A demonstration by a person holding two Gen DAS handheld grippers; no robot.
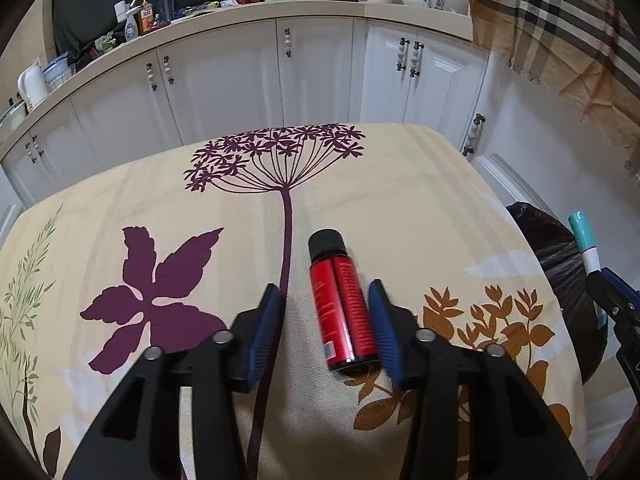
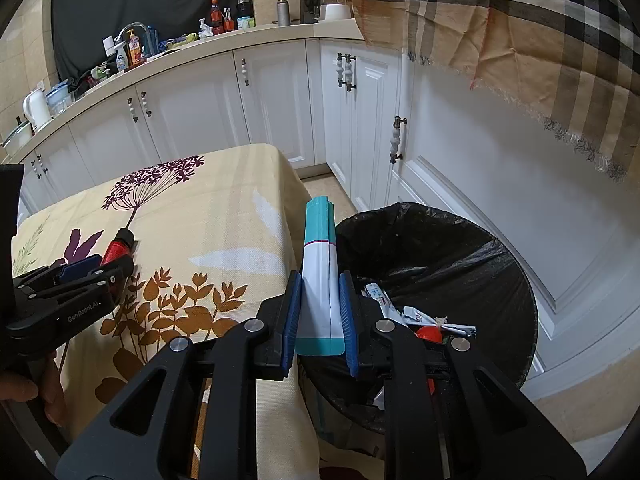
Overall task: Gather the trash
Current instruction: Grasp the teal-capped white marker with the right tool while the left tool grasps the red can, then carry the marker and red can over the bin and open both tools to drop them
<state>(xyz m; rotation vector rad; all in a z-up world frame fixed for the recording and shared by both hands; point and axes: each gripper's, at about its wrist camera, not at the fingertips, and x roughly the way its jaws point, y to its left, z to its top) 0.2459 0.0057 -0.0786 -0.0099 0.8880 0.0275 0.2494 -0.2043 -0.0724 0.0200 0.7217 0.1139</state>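
Note:
A small red bottle (image 1: 343, 312) with a black cap lies on the flowered tablecloth (image 1: 420, 208). My left gripper (image 1: 326, 300) is open around it, the right pad close to the bottle, the left pad apart. It also shows in the right wrist view (image 2: 116, 250) beside the left gripper (image 2: 92, 270). My right gripper (image 2: 318, 300) is shut on a white and teal tube (image 2: 319, 280), held near the table's right edge beside the black-lined trash bin (image 2: 460, 256). The tube shows in the left wrist view (image 1: 585, 242).
The bin holds several wrappers (image 2: 416, 314) and a red item. White kitchen cabinets (image 1: 320, 68) and a cluttered counter (image 1: 224, 20) stand behind the table. A plaid cloth (image 2: 520, 40) hangs at the upper right. The bin sits right of the table (image 1: 560, 256).

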